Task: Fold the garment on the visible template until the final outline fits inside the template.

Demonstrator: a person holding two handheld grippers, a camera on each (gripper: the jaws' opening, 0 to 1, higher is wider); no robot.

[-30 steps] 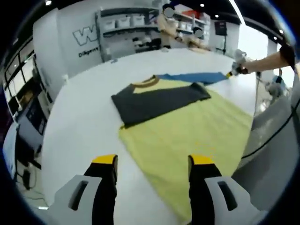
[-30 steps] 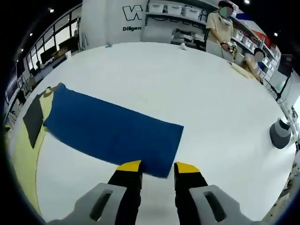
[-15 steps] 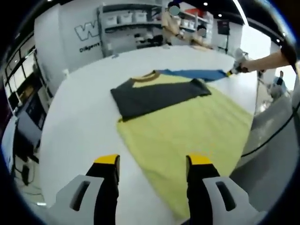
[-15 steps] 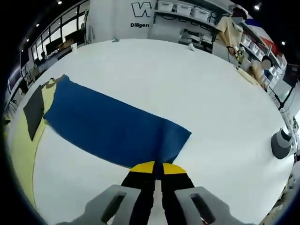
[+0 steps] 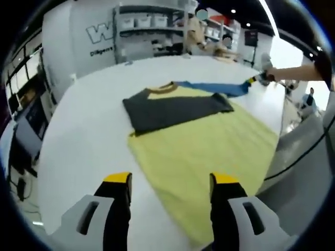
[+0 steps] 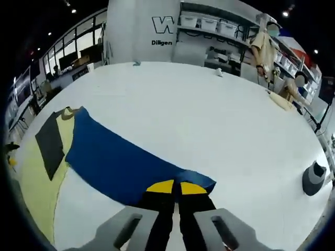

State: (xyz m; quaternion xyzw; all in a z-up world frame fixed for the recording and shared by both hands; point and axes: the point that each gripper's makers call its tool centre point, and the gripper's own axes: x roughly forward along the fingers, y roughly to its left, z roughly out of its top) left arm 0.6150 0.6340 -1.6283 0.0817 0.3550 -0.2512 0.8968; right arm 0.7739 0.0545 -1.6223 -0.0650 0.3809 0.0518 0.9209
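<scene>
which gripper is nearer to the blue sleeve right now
Right. The right gripper is shut on the end of the blue sleeve, fingers pinching its edge. The left gripper is open over the near edge of the yellow template, with the garment's dark body between it and the sleeve.

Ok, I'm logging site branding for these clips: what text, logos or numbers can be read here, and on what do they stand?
"W": large outlined letter, cut off, on the white back wall.
"Dilgen": small dark lettering, cut off, below it on that wall.
Bins on the shelves: any labels too small to read.
Blue garment, yellow template: no print seen.
</scene>
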